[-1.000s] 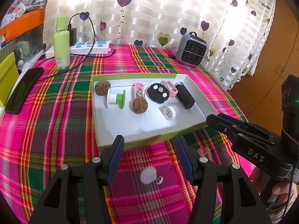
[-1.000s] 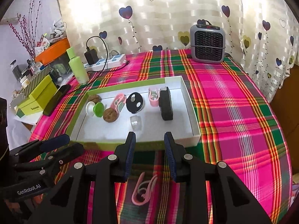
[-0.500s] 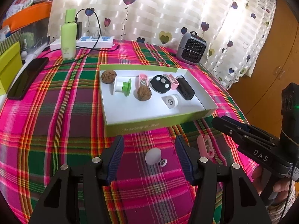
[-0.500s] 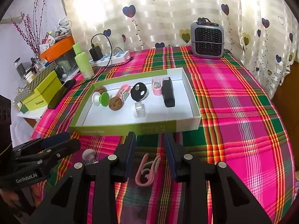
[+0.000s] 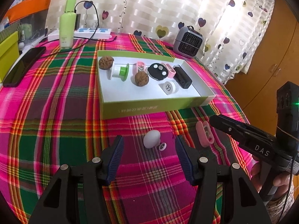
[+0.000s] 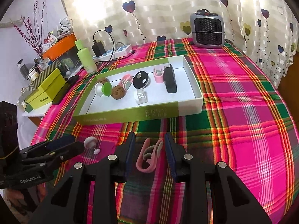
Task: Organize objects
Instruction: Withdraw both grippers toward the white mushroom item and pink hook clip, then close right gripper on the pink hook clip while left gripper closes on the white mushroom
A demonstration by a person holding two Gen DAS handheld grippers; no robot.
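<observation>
Jaws of both grippers are standing apart and gripping nothing, each framing a small thing lying on the table.

Left gripper (image 5: 149, 153) is pointing steeply down with wide jaws around, but not touching, the white mushroom-shaped knob (image 5: 151, 139) and the small white ring (image 5: 162, 146) just beside it. Right gripper (image 6: 149, 155) is angling down likewise, its narrower jaws flanking the pink clip (image 6: 148, 157) without pressing it. Both things are lying on the plaid tablecloth (image 6: 243, 112), near the front wall of the green-and-white box (image 5: 149, 108), which is holding walnuts, a green spool, a black disc and other pieces. Compared with a second ago, both grippers are sitting further back from the box, and the knob and clip are appearing higher between the jaws.
</observation>
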